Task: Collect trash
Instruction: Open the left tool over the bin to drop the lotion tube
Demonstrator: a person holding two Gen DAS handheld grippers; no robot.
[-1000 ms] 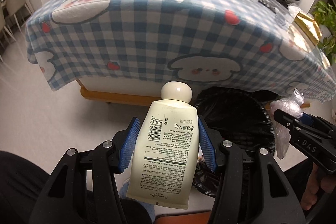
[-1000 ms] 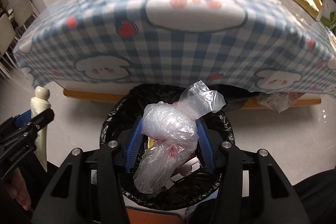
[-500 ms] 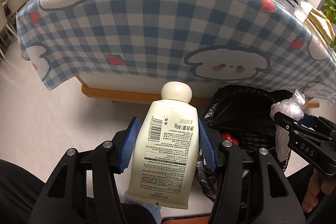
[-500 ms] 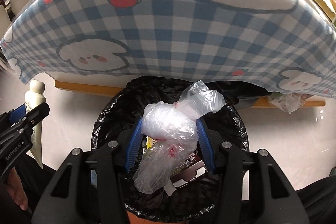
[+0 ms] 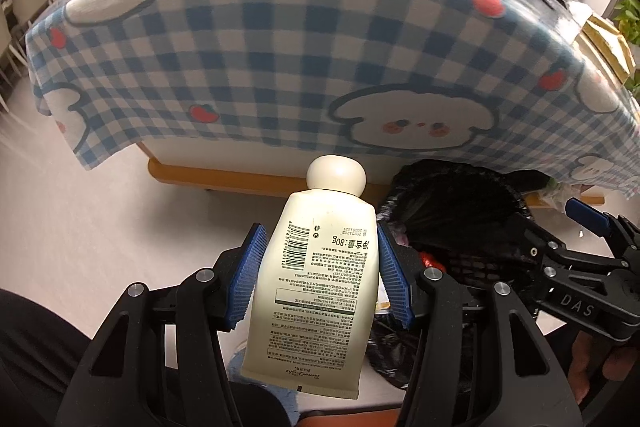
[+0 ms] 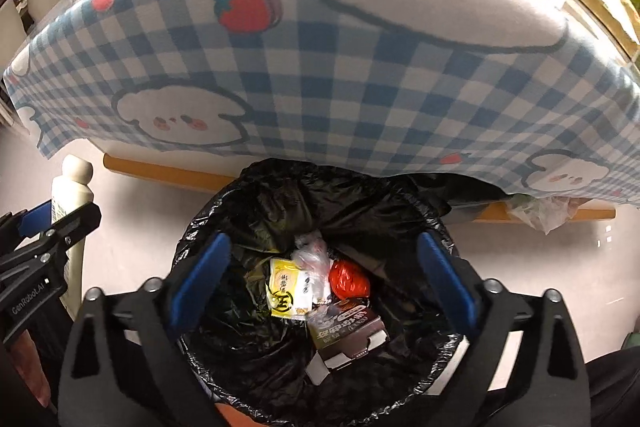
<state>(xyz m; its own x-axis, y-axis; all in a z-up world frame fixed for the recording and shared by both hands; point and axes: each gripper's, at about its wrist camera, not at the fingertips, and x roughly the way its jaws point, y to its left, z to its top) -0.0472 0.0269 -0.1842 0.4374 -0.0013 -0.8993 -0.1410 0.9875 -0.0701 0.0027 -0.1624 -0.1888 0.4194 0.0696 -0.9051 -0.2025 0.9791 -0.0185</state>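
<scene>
My left gripper (image 5: 319,229) is shut on a cream lotion tube (image 5: 320,279), cap pointing away, held above the floor just left of the bin. That black-lined trash bin (image 6: 208,223) stands by the table's edge, directly under my right gripper (image 6: 324,243). The right jaws are opening wide and nothing is between them. A crumpled clear plastic bag (image 6: 314,253) lies inside the bin among a yellow packet (image 6: 286,287), a red wrapper (image 6: 348,279) and a brown carton (image 6: 348,327). The right wrist view shows the tube (image 6: 72,183) and left gripper (image 6: 60,215) at its left edge.
A table under a blue checked cloth (image 6: 360,87) overhangs the bin's far side, with a wooden base rail (image 5: 224,175) below. More items lie on the tabletop, among them a gold bag (image 5: 608,43). Another clear plastic scrap (image 6: 540,211) hangs beneath the cloth's right edge.
The right gripper's jaws spread apart and the clear plastic bag dropped from them into the bin. Both grippers sank a little toward the floor. The left still holds the tube.
</scene>
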